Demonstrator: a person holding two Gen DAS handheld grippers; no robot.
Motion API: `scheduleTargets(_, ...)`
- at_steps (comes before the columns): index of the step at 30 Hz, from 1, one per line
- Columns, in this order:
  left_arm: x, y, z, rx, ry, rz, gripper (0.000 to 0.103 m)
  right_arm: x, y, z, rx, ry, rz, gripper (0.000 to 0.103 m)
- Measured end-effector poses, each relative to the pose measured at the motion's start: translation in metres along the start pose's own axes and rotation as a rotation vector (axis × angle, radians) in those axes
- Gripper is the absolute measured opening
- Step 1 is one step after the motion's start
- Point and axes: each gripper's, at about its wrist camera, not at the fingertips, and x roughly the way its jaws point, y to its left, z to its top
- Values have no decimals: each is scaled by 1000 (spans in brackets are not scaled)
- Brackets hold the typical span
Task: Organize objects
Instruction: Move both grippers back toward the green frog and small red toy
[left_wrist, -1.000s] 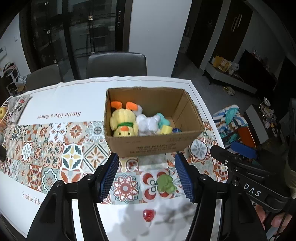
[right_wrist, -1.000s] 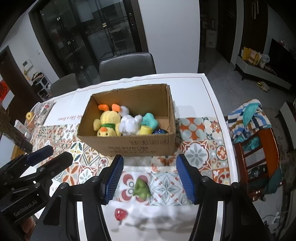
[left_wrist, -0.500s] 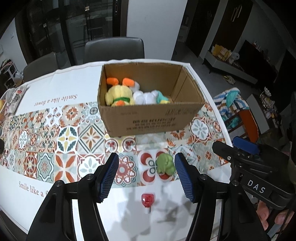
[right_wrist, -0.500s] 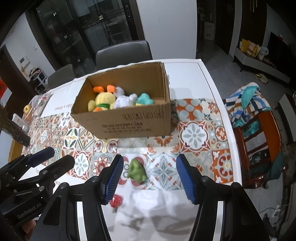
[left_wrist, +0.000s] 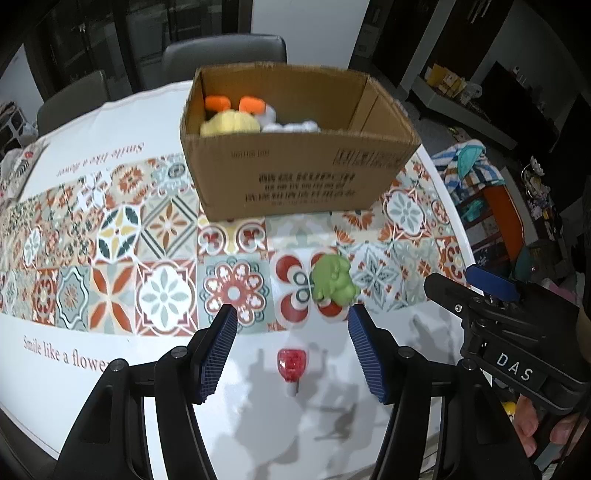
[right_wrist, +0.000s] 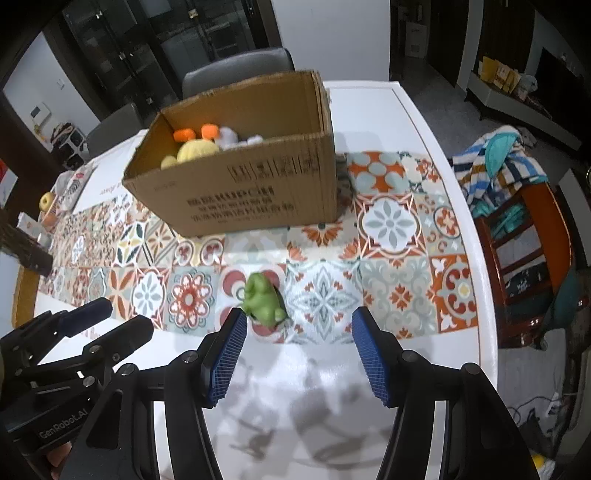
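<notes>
Grippers both spread wide, holding nothing: left gripper has the red toy between its pads; right gripper sits just behind the soft green frog. We see a corrugated cardboard box holding a yellow plush.

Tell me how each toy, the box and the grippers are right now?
Brown cardboard box: open, upright.
Yellow plush duck with orange feet: inside the box.
Small green plush toy: loose on the patterned runner.
Small red toy: lying on the white table.
Left hand-held gripper: open, empty.
Right hand-held gripper: open, empty.
</notes>
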Motion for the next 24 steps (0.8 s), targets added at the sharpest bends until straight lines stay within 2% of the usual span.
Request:
scheduleTargets(12,29,0,-24,26,80,-21,61,26,-3,-25,-14,80,-8,59)
scheduleTargets(24,62,2,-42,45,160,-34,55,47,-9,-42,-14,145,-15,60)
